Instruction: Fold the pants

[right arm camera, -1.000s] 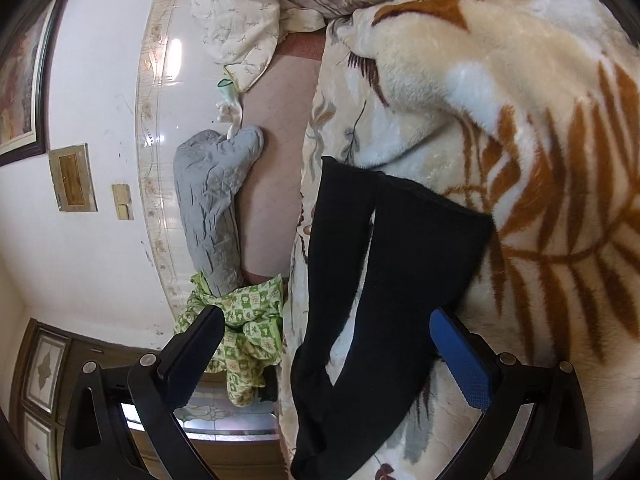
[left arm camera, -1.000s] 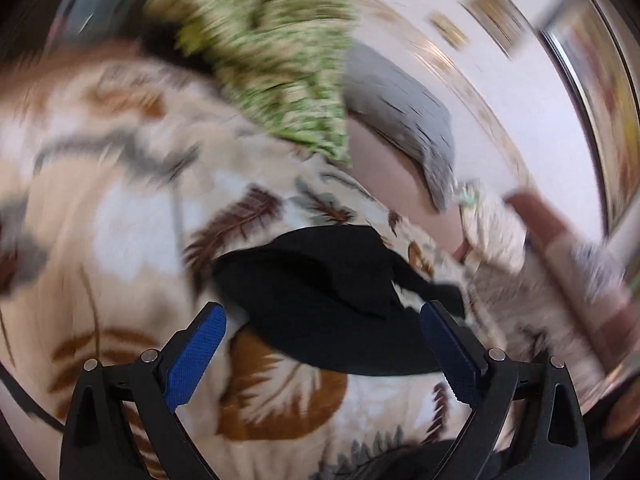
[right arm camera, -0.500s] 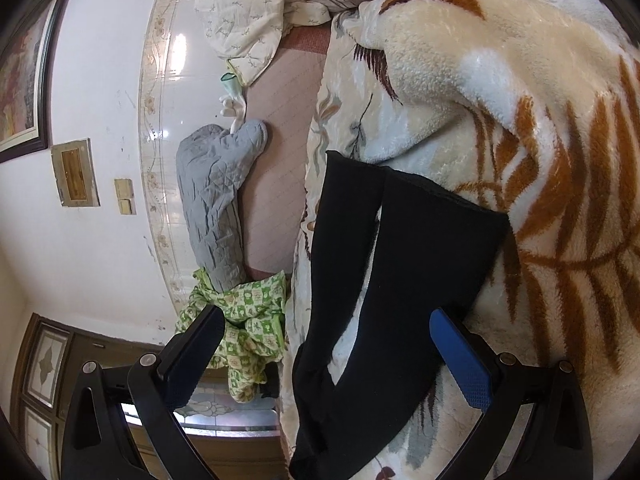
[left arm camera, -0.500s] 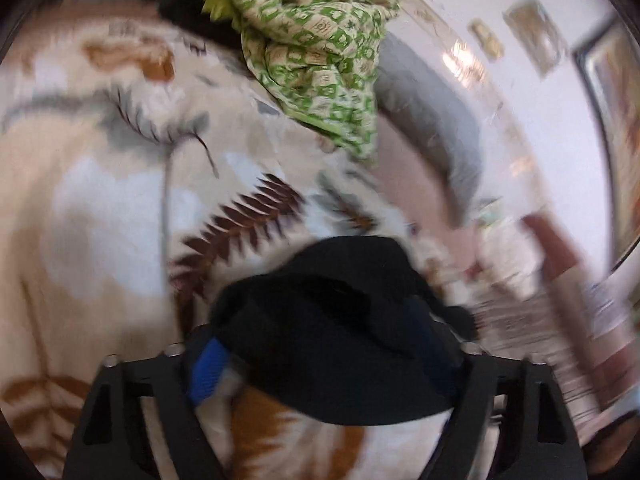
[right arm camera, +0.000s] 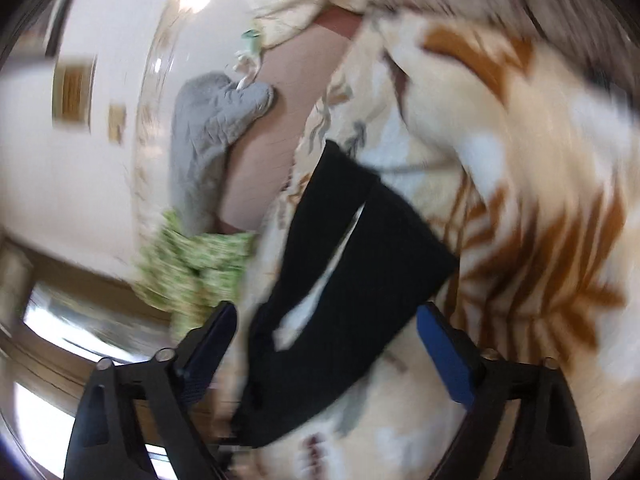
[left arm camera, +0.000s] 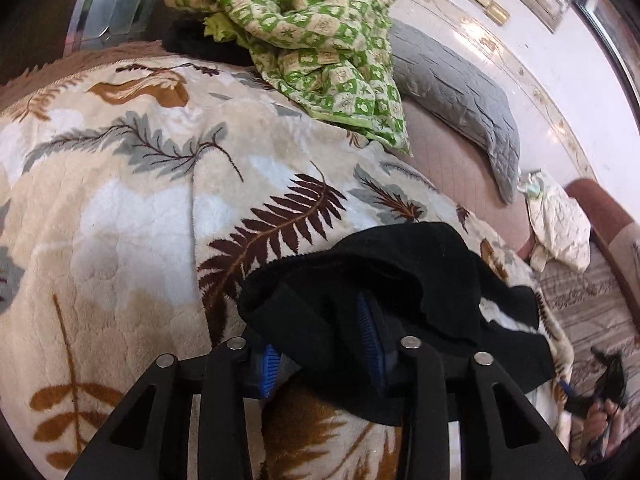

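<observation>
2 grippers work over black pants (right arm camera: 352,280) that lie on a leaf-patterned blanket (left arm camera: 132,216) covering a bed. The left gripper (left arm camera: 320,344) points downward at one bunched end of the pants (left arm camera: 380,300); its jaws are closing, with a fold of the black cloth heaped up between and over them, so that only slivers of the blue pads (left arm camera: 269,364) show. Whether the pads already press on the cloth cannot be told from this view. The right gripper (right arm camera: 326,336) tilts down more gently at the other end, where the 2 legs lie side by side with a pale sliver of blanket showing between them. Its jaws stand wide, 1 on each side of the pants, and are beginning to close; the pads are clear of the cloth. That view is smeared by motion. At the lower right edge of the left view, a hand (left arm camera: 600,420) holding the other gripper is partly seen. Beyond the blanket lie a green checked quilt (left arm camera: 320,40) and a grey quilted pillow (left arm camera: 452,88), against a pale wall.
</observation>
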`<action>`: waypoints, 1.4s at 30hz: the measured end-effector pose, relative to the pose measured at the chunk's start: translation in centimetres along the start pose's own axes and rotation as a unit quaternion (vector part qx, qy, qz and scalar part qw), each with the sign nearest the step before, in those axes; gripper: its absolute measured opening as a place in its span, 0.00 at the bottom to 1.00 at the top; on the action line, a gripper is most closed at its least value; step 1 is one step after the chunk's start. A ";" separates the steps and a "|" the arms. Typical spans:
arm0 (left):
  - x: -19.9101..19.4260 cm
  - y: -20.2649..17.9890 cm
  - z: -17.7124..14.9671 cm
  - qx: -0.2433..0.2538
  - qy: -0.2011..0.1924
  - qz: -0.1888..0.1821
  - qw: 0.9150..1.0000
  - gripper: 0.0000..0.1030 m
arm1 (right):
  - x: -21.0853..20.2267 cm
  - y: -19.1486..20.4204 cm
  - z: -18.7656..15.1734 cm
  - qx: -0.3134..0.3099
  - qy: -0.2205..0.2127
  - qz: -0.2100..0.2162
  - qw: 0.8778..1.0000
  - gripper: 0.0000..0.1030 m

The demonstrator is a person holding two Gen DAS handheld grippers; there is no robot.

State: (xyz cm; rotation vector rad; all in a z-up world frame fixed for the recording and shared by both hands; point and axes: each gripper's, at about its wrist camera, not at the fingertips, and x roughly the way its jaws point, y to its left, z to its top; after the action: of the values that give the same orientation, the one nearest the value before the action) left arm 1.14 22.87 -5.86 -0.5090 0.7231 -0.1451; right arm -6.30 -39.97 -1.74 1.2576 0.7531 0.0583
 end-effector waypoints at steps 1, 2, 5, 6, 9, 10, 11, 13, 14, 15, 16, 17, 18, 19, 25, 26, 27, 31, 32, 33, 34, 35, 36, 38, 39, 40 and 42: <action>0.0 0.2 0.0 -0.005 -0.002 -0.002 1.000 0.39 | 0.0 -0.8 0.1 0.028 0.007 0.025 0.999 0.83; -0.1 0.4 0.0 -0.007 -0.003 -0.002 1.000 0.39 | 0.1 -1.4 0.2 0.049 0.014 0.046 0.998 0.83; 0.0 0.3 0.1 -0.006 -0.002 -0.004 1.000 0.37 | -0.2 -1.9 0.7 0.051 -0.005 0.001 0.999 0.76; -0.1 0.2 0.1 -0.005 -0.005 -0.003 1.000 0.35 | -0.3 -1.8 1.0 0.038 -0.018 -0.036 0.998 0.75; -0.1 0.0 0.1 0.002 -0.009 0.004 1.000 0.27 | 1.5 -1.5 1.8 0.023 0.010 -0.044 0.999 0.72; -0.1 0.0 0.1 0.001 -0.006 0.004 1.000 0.26 | 2.1 -1.2 2.0 0.008 0.015 -0.064 0.998 0.65; -0.1 0.0 0.1 -0.002 -0.006 0.006 1.000 0.26 | 2.6 -1.0 1.9 -0.007 0.014 -0.104 0.994 0.50; -0.1 0.0 0.1 -0.005 -0.006 0.006 1.000 0.27 | 2.7 -1.6 1.9 0.007 -0.001 -0.140 0.990 0.29; 0.0 0.0 0.1 -0.006 -0.004 0.006 1.000 0.27 | 2.3 -2.3 1.9 0.030 -0.015 -0.137 0.990 0.23; 0.0 0.0 0.1 -0.008 -0.004 0.006 1.000 0.31 | 2.0 -2.8 1.9 0.040 -0.020 -0.135 0.990 0.20; 0.1 0.0 0.1 -0.012 -0.004 0.006 1.000 0.38 | 1.9 -3.2 1.8 0.052 -0.030 -0.137 0.989 0.13; 0.1 0.1 0.1 -0.017 -0.005 0.004 1.000 0.42 | 1.9 -3.4 1.8 0.058 -0.035 -0.142 0.988 0.12; 0.1 0.1 0.1 -0.020 -0.006 0.003 1.000 0.45 | 2.0 -3.4 1.7 0.060 -0.039 -0.142 0.987 0.12; 0.0 0.2 0.1 -0.024 -0.010 0.006 1.000 0.46 | 2.2 -3.3 1.7 0.057 -0.039 -0.143 0.987 0.13; 0.1 0.2 0.3 -0.033 -0.009 0.005 0.999 0.43 | 3.1 -3.0 2.1 0.053 -0.035 -0.113 0.992 0.15; 0.0 0.2 0.3 -0.030 -0.010 0.005 0.999 0.33 | 3.4 -2.8 2.3 0.053 -0.036 -0.114 0.991 0.12; -0.1 0.1 0.4 -0.023 -0.011 0.016 1.000 0.08 | 3.2 -2.9 2.3 0.052 -0.035 -0.116 0.991 0.11; -0.7 0.8 0.5 -0.037 -0.006 0.024 0.999 0.04 | 2.1 -2.0 2.2 0.023 -0.042 -0.137 0.989 0.04; -0.9 1.0 0.4 -0.040 -0.004 0.022 0.999 0.04 | 1.6 -1.4 1.9 0.009 -0.041 -0.141 0.989 0.04; -1.3 1.1 0.4 -0.041 -0.003 0.020 0.999 0.04 | 1.0 -1.1 1.6 -0.001 -0.039 -0.145 0.989 0.04; -1.7 1.2 0.3 -0.043 -0.002 0.018 0.999 0.04 | 0.5 -0.8 1.3 -0.007 -0.038 -0.148 0.988 0.03; -2.2 1.3 0.2 -0.044 0.001 0.015 0.999 0.04 | 0.0 -0.7 1.0 -0.012 -0.037 -0.149 0.988 0.03; -2.9 1.5 0.2 -0.045 0.004 0.012 0.999 0.04 | -0.7 -0.6 0.7 -0.015 -0.033 -0.147 0.989 0.03; -4.3 2.2 0.4 -0.049 0.002 0.010 0.999 0.04 | -1.6 -0.6 0.0 -0.020 -0.016 -0.140 0.990 0.03; -5.5 2.8 0.7 -0.054 -0.003 0.010 0.998 0.04 | -2.1 -0.5 -0.5 -0.027 0.001 -0.127 0.991 0.03; -6.3 3.2 0.9 -0.057 -0.009 0.013 0.998 0.04 | -2.2 -0.3 -0.8 -0.037 0.014 -0.122 0.992 0.03; -8.2 4.6 1.3 -0.068 -0.027 0.029 0.997 0.04 | -2.2 0.1 -1.6 -0.056 0.039 -0.118 0.991 0.03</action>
State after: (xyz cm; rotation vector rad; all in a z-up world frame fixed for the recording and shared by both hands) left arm -4.32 29.85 -2.40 -0.6195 0.6982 -0.0273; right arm -8.79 -39.50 -0.77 1.0576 0.9487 -0.0435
